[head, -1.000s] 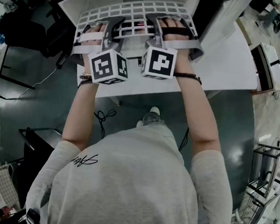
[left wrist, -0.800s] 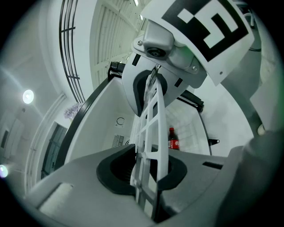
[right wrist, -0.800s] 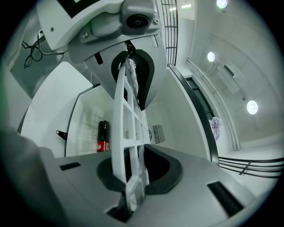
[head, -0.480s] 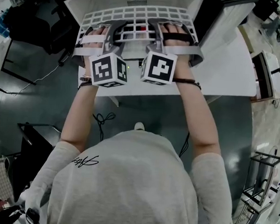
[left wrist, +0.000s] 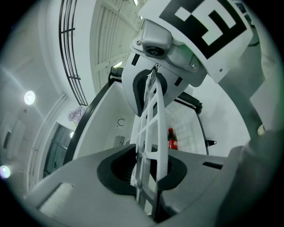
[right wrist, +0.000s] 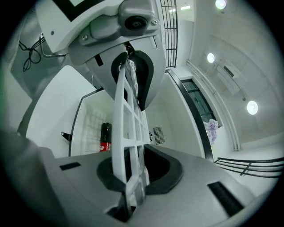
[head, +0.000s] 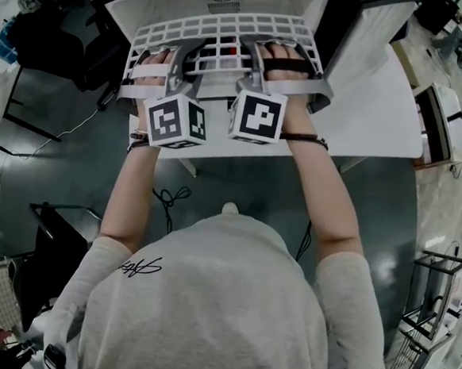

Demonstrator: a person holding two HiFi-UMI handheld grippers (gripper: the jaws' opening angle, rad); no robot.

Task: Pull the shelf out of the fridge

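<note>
two claws grip one white grid shelf (head: pixel 227 28) by its front edge, side by side, just outside the mouth of the small white fridge (head: pixel 162 3). the left claw (left wrist: pixel 148 128) is pinching a bar of the shelf's front rim, with its dark pads pressed on either face of the plastic. the right claw (right wrist: pixel 131 128) is pinching the rim the same way, further along the edge, on the side of the fridge's open door (head: pixel 362 39). the person's arms are stretched toward the fridge. the shelf's front part sticks out of the fridge over the tabletop (head: pixel 372 111) that carries the fridge. how much of its back part sits inside the fridge is hard to tell. a cola bottle (left wrist: pixel 172 139) shows deep inside the fridge, well apart from both claws.

judging from this, the grasp is made and the step in hand is the pull itself, with the shelf partly out. the next move calls for drawing both claws away from the fridge together, at an even pace. that should hold the shelf square and level so it does not jam against the fridge's side walls. both pinches need to be firm, since the thin rim could slip. once the back edge clears the fridge, the claws will bear the shelf's whole weight.
</note>
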